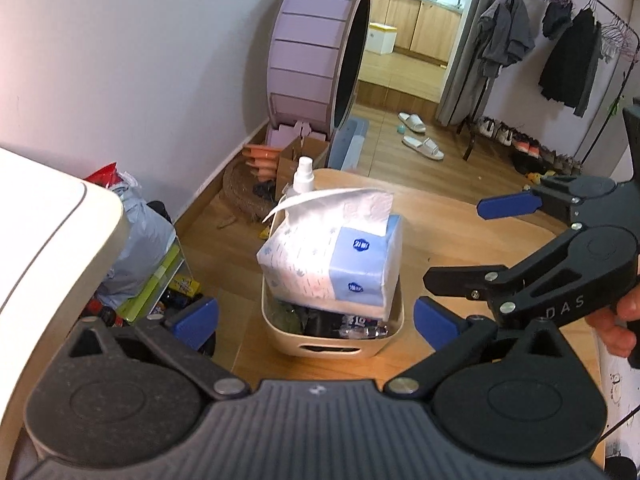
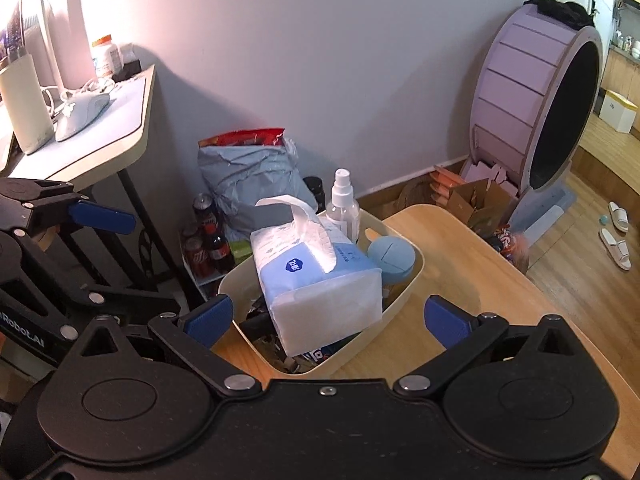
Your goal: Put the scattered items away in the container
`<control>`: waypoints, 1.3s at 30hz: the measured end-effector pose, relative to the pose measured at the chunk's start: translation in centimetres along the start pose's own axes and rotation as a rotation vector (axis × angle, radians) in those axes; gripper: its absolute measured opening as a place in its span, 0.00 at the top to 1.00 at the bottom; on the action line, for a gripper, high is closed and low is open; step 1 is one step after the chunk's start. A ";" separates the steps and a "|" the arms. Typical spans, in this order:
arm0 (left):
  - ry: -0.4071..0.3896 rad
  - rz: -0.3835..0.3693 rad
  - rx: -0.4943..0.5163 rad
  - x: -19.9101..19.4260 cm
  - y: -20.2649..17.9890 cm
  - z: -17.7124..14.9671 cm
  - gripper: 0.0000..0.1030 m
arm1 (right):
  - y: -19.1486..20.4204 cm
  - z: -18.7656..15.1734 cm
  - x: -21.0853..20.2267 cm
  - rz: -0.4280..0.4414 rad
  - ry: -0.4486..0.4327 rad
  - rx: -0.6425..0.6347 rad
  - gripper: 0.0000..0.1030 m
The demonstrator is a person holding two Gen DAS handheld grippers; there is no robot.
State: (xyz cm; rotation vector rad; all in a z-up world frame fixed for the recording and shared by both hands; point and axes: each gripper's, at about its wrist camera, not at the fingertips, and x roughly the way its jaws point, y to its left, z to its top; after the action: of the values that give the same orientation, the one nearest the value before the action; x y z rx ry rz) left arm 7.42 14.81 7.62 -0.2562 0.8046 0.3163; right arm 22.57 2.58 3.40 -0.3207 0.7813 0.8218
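Observation:
A cream plastic basket (image 1: 294, 338) (image 2: 404, 296) stands on the wooden table (image 1: 460, 232) (image 2: 500, 276). A blue-and-white tissue pack (image 1: 332, 264) (image 2: 320, 300) lies tilted on top of the items in it. A clear spray bottle (image 1: 304, 178) (image 2: 343, 208) stands at its far end, and a round blue case (image 2: 390, 258) sits beside the pack. My left gripper (image 1: 316, 316) is open and empty, just in front of the basket. My right gripper (image 2: 328, 316) is open and empty above the basket's near side; it also shows in the left wrist view (image 1: 468, 240).
A white desk (image 2: 80, 152) stands to the left, with a grey bag (image 2: 248, 180), cans and bottles (image 2: 208, 240) on the floor between desk and table. A purple wheel (image 1: 316, 52) (image 2: 540, 112) leans on the wall. A snack packet (image 2: 508, 242) lies at the table's far edge.

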 end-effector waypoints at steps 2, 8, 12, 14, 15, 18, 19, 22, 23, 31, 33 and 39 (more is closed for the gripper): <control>0.011 0.001 0.000 0.1 0.0 0.1 0.00 | 0.1 0.2 0.3 0.000 0.016 -0.007 0.00; 0.029 0.005 0.001 0.4 0.1 0.4 0.00 | 0.3 0.6 0.9 -0.008 0.064 -0.030 0.00; 0.037 0.014 0.005 0.3 0.0 0.5 0.00 | 0.4 0.7 1.0 -0.018 0.084 -0.043 0.00; 0.039 0.016 0.003 0.2 0.1 0.6 0.00 | 0.4 0.8 0.9 -0.018 0.094 -0.048 0.00; 0.039 0.018 0.002 0.1 0.1 0.7 0.00 | 0.4 0.8 0.8 -0.022 0.095 -0.052 0.00; 0.039 0.017 -0.002 0.1 0.1 0.7 0.00 | 0.4 0.9 0.6 -0.024 0.099 -0.056 0.00; 0.038 0.018 -0.002 0.1 0.1 0.7 0.00 | 0.4 1.0 0.6 -0.025 0.099 -0.057 0.00; 0.035 0.018 0.002 -0.1 0.0 0.7 0.00 | 0.4 1.0 0.4 -0.027 0.101 -0.063 0.00; 0.036 0.019 0.003 -0.1 0.0 0.7 0.00 | 0.4 1.1 0.4 -0.027 0.102 -0.065 0.00; 0.034 0.011 -0.001 -0.1 0.3 0.5 0.00 | 0.1 1.2 0.2 -0.040 0.104 -0.074 0.00; 0.030 0.003 -0.007 -0.2 0.5 0.4 0.00 | -0.2 1.2 0.3 -0.046 0.097 -0.069 0.00; 0.044 -0.007 -0.005 0.3 0.8 0.6 0.00 | 0.2 0.9 1.3 -0.024 0.111 -0.099 0.00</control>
State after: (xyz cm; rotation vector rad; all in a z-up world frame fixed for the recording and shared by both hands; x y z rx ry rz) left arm 7.74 15.84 7.73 -0.2713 0.8460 0.3066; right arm 23.41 3.83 3.09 -0.4665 0.8398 0.8272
